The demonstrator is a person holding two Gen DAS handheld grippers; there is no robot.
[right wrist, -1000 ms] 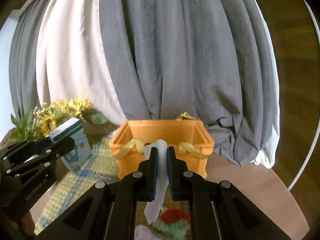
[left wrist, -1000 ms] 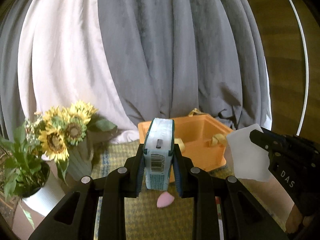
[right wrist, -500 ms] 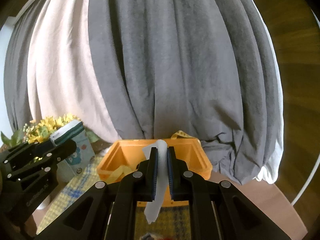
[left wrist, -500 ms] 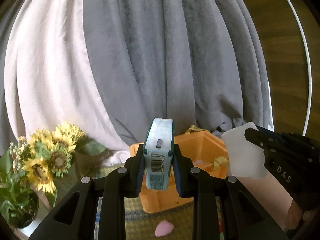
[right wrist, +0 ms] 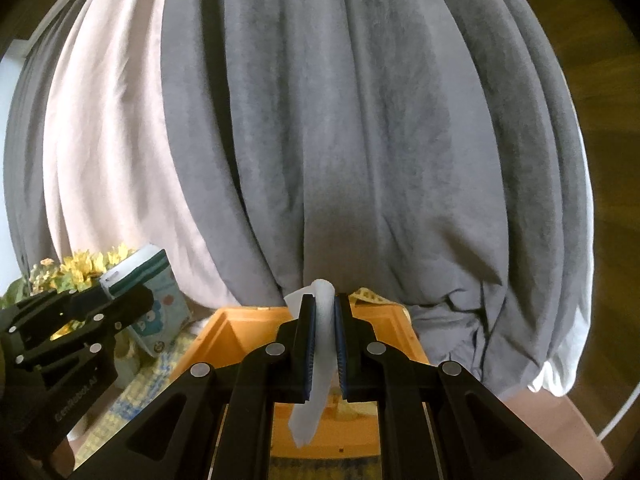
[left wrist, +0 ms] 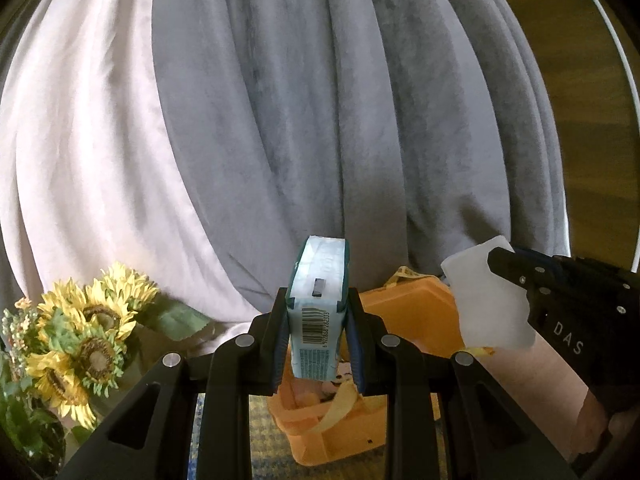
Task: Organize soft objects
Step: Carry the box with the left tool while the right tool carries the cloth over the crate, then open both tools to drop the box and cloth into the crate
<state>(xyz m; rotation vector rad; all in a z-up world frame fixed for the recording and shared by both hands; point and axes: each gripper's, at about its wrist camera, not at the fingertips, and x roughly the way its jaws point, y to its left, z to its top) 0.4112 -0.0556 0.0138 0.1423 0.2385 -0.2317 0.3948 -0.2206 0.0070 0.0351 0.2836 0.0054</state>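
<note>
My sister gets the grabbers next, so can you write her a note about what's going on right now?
Left tool: shut on the tissue pack, held upright in the air over the orange bin.
Right tool: shut on the white tissue, hanging over the same bin.
Done: both soft things picked up and carried to the bin.
Left: lower each into the bin and let go. Yellow straps lie inside; what else is in there is unclear.

looks like a home room: grey and white curtains (left wrist: 312, 120) draped behind, sunflower bouquet (left wrist: 80, 340) in a pot, woven checked mat (right wrist: 132, 396) on the surface, wood panelling (left wrist: 580, 60) at right.
</note>
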